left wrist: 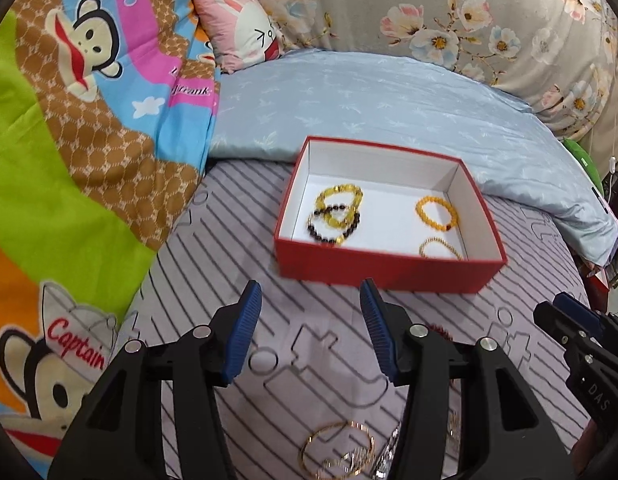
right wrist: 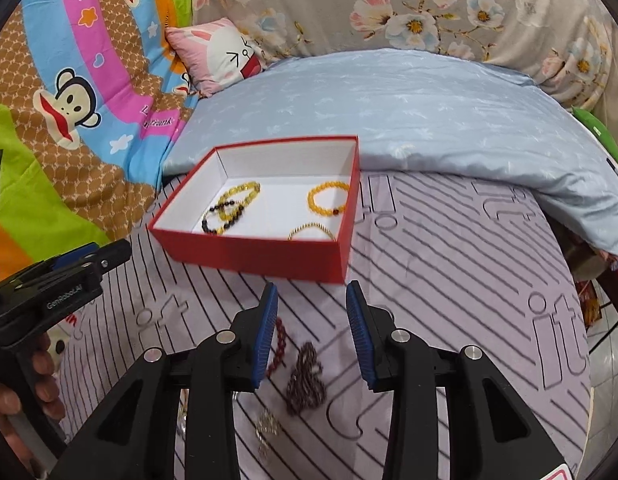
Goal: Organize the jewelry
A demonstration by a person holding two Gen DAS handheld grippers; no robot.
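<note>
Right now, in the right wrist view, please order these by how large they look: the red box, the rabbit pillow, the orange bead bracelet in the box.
1. red box
2. rabbit pillow
3. orange bead bracelet

The pillow lies farther away, so its true size is unsure.

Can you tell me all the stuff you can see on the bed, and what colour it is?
box: one, red outside, white inside, open on the striped sheet
bracelets in box: four; yellow overlapping dark one, orange, thin gold
jewelry on sheet: red beads, dark purple-brown beads, small gold piece, gold bangles
pillow: one, light blue, behind box
cushion: one, pink, bunny face
cartoon monkey quilt: left
floral cover: grey, at back
left gripper: open, empty
right gripper: open, empty
</note>
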